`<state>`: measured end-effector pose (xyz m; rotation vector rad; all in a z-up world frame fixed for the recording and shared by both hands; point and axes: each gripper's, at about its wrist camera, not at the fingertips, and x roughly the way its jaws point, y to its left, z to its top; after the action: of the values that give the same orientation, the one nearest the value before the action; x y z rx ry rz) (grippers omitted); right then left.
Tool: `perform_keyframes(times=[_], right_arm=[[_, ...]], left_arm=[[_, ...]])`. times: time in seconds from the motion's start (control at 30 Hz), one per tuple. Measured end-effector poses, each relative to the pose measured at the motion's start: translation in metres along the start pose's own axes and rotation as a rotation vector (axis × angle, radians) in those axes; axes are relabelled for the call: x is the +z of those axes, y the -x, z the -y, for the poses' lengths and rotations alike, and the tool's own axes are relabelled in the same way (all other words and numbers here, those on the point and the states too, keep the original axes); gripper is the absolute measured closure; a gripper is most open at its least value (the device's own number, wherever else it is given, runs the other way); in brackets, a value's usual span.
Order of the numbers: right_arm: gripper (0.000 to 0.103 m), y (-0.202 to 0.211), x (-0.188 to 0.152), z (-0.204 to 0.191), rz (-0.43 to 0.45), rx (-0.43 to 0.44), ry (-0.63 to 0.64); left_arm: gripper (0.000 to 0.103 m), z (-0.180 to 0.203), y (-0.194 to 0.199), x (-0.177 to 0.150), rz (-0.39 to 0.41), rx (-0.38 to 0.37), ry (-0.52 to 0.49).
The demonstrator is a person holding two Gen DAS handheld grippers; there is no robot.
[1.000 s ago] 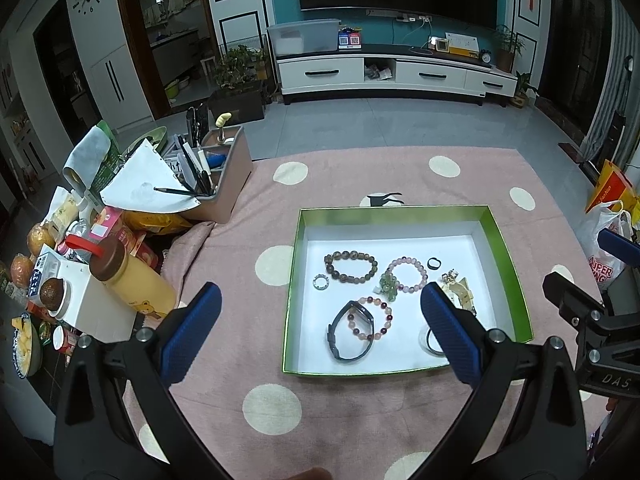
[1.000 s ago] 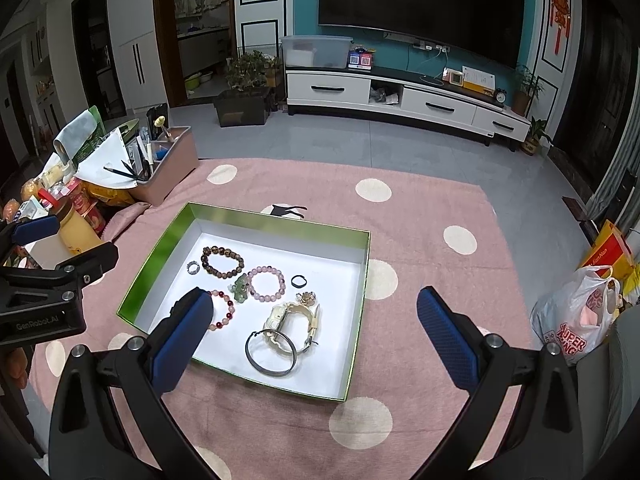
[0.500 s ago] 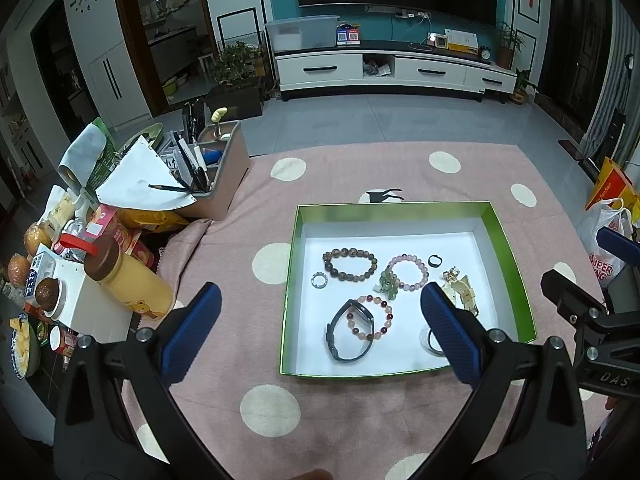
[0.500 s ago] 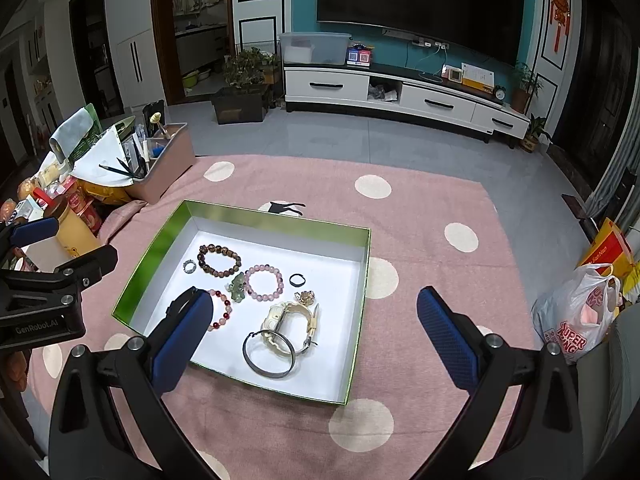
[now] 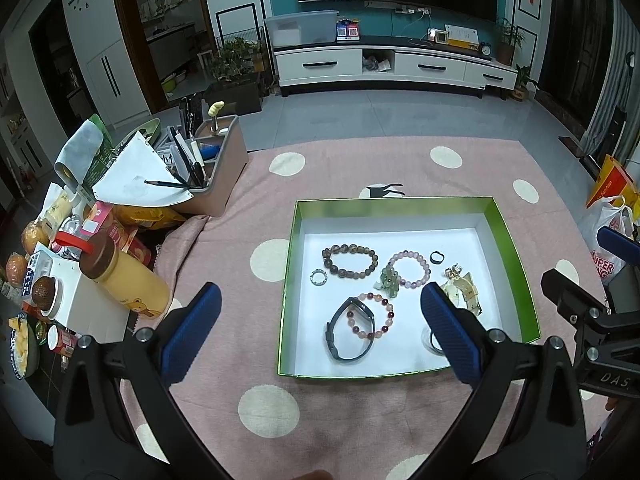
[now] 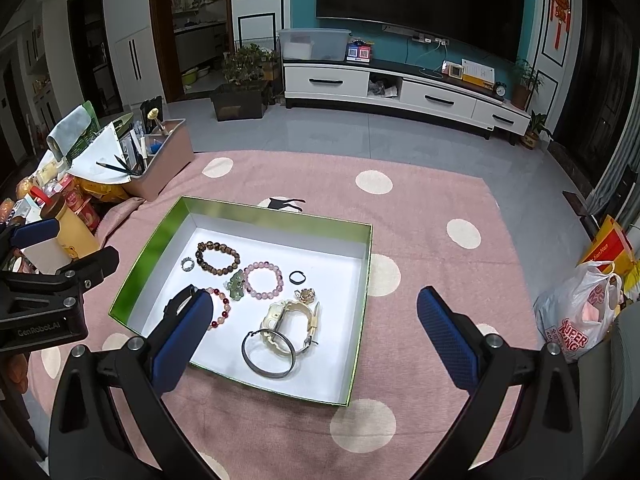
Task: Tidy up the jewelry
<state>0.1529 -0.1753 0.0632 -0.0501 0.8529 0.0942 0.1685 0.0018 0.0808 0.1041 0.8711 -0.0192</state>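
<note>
A matt, woven cloth with pale dots is seen beneath a box of glossy green card, white and matt inside. A smooth metal bangle, polished bead bracelets and textured blue gripper pads are shown.

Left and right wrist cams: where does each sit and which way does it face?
Left wrist: on the left gripper, above the near-left of the green tray, facing the TV wall; own open blue fingers show, plus the right gripper at the right edge.
Right wrist: on the right gripper, above the tray's near-right, same heading; own open fingers, left gripper at the left edge.
Shared: tray, brown bead bracelet, pink polka-dot cloth.
</note>
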Motion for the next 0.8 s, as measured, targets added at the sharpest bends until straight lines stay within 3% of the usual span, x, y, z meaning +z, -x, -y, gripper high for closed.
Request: perform_keyframes(times=[0.8], right_arm=[[0.001, -0.009, -0.004, -0.002, -0.008, 0.0, -0.003]], left_arm=[[0.002, 0.0, -0.011, -0.003, -0.028, 0.001, 0.005]])
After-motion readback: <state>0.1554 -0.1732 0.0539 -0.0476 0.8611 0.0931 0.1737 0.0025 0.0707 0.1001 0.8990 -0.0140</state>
